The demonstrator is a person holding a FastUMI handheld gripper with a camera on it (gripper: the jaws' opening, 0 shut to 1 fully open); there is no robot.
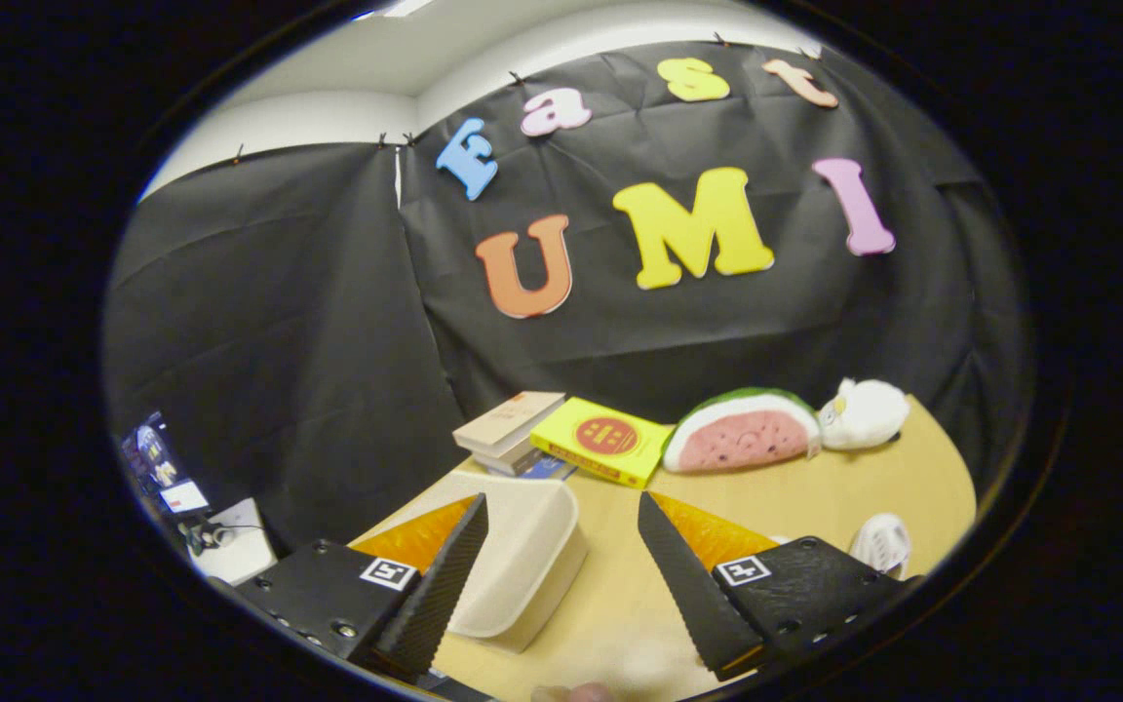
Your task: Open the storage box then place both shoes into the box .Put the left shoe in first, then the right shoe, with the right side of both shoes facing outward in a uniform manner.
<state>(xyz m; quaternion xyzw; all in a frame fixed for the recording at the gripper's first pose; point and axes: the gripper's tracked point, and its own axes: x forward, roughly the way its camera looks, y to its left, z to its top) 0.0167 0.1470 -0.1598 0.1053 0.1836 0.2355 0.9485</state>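
Gripper view over a pale wooden tabletop (815,497) in the booth, with the task barely begun, as far as can be judged. A cream storage box (532,556) sits at about 10 o'clock from the claw (561,546), its rounded corner poking into the gap between the two fingers and partly hidden behind the left one. Whether its lid is up or down cannot be told from this angle, so the opening step reads as still to do. A plush watermelon slice (742,434) lies beyond the fingers at 1 o'clock, near the far edge of the tabletop, with a white soft toy (864,411) touching its right end. A yellow book (600,441) lies at 12 o'clock, just beside a short stack of books (508,429) to its left. A white shoe (881,542) peeps out at 3 o'clock, just past the right finger; it is outside the box, and which of the pair it is cannot be made out. The claw hangs released, fingers spread wide and gripping nothing. Both shoes appear still to be packed, left one first.
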